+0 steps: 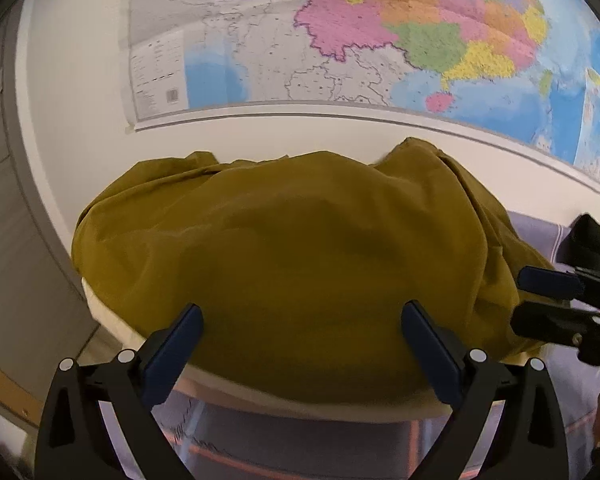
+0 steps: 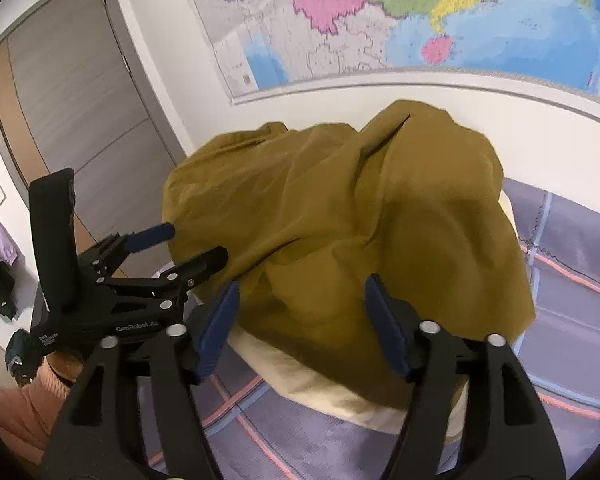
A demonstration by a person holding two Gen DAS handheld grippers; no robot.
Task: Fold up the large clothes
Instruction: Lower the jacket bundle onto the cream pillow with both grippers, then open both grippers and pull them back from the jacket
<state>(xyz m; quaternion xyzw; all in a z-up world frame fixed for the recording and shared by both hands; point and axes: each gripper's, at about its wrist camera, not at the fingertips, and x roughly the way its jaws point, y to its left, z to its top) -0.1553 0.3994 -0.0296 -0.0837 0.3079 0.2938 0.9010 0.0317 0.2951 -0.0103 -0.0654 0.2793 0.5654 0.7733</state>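
The mustard-yellow garment lies heaped over a cream cushion-like pad, which sits on a purple checked bedcover. In the left wrist view the cloth fills the middle of the frame; in the right wrist view it runs from the centre up toward 12 o'clock, with a raised ridge at about 1 o'clock. It is bunched and creased, not flat, so folding looks barely begun: the cloth probably has to be spread first.

The left gripper hangs at 6 o'clock before the near hem, its 2 blue pads wide apart with nothing between them but the fabric's surface behind; it grips nothing. The right gripper sits likewise at 6 o'clock of its own view, jaws parted and empty, the hem just beyond the pads. In the left view it shows at 3 o'clock, at the garment's right edge.

Both claws face the near edge from either side, likely so that each can take 1 corner.

Behind, a coloured wall map hangs at 12 o'clock, and a grey door stands at 10 o'clock.
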